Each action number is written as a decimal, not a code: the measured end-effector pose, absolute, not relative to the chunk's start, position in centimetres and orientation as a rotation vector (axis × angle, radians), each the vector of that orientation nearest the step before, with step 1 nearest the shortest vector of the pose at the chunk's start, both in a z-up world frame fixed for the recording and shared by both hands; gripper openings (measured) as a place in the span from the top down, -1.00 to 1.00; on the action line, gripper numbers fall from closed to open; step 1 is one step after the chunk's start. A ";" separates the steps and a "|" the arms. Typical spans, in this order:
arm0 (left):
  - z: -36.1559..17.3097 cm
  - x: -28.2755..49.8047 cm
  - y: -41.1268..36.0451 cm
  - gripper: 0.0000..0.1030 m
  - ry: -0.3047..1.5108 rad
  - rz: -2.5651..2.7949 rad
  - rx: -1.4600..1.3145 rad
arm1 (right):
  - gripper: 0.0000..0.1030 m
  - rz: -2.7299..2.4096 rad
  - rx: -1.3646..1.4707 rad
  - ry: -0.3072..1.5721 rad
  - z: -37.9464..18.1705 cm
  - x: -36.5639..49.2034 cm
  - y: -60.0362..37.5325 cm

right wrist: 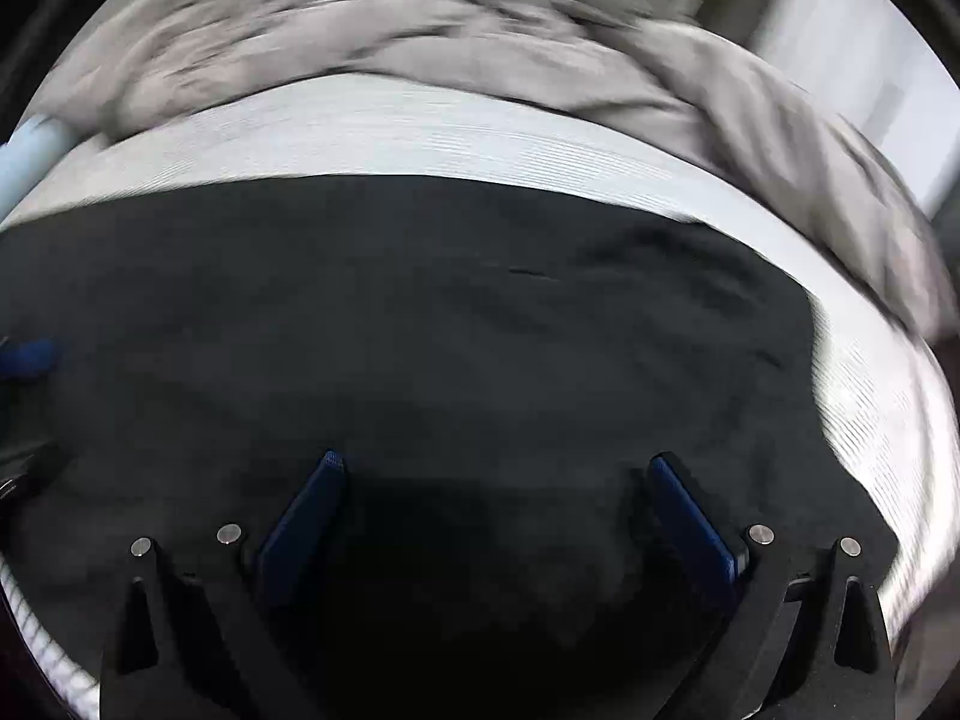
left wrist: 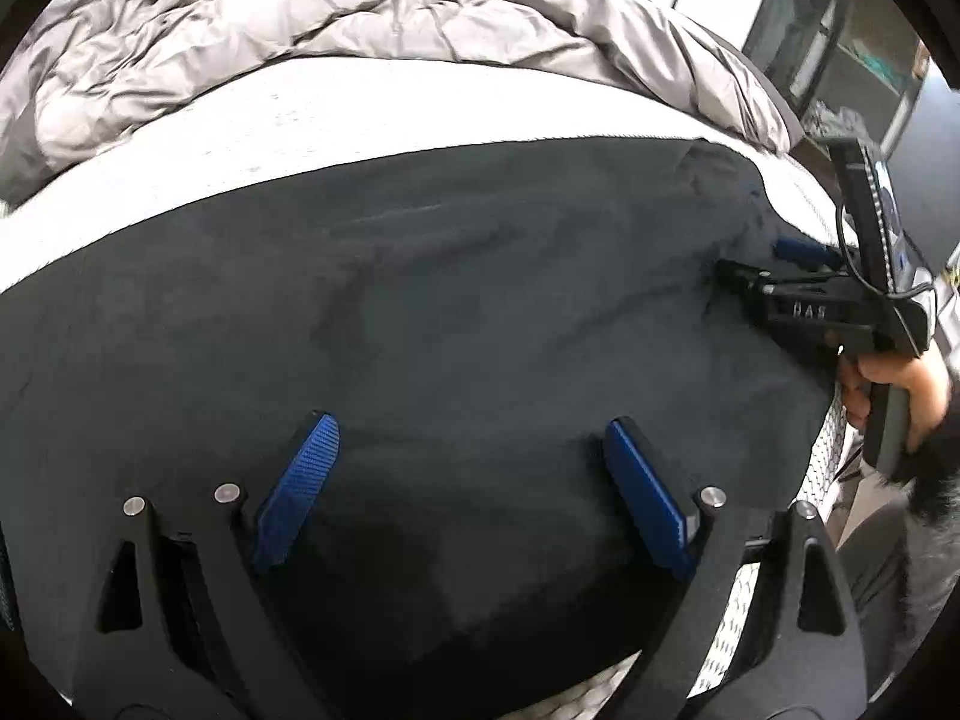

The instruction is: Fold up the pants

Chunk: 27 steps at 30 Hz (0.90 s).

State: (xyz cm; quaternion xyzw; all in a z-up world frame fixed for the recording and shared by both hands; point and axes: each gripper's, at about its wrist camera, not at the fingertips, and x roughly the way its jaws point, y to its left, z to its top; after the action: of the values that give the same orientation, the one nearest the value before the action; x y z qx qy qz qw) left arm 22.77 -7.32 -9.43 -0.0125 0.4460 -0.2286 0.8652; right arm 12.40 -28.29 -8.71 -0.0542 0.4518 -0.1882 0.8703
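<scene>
The dark pants lay spread flat across the near part of the bed, on the pale mattress, with a crumpled grey duvet bunched well behind them and no fold that I could make out yet. I had the left hand-held gripper poised low over the near portion of the cloth, its blue pads standing wide apart with nothing between them but fabric lying underneath; I could not tell whether the tips touched it. The right hand-held gripper was likewise spread wide and empty over the pants near their right end; in the left view it showed at the cloth's far right edge, gripped by a hand, its blue tip just beside the hem there. The right view was smeared, so fine detail was lost to me. To do this step well, I judged that each hand-held gripper should come down on an edge of the cloth, not the middle, pinching all layers together, and that both should close before either lifted. I reckoned the danger was catching only the top layer, or the mattress cover beneath, which would drag the pants askew.
</scene>
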 end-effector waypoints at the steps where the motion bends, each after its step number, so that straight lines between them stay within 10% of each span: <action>1: -9.3 22.8 -6.6 -0.73 0.938 -0.479 -0.043 | -0.97 -0.423 -0.078 0.941 -8.5 12.0 -29.0; 27: -9.4 22.7 -2.1 -0.74 0.913 -0.391 -0.053 | -0.98 -0.178 -0.203 0.993 -9.6 14.2 -17.6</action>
State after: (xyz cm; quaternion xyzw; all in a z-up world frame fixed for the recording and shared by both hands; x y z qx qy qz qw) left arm 22.70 -2.12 -9.42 -0.0256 0.4380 -0.1874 0.8788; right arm 14.16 -17.65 -9.61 -0.0971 0.4749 -0.0853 0.8705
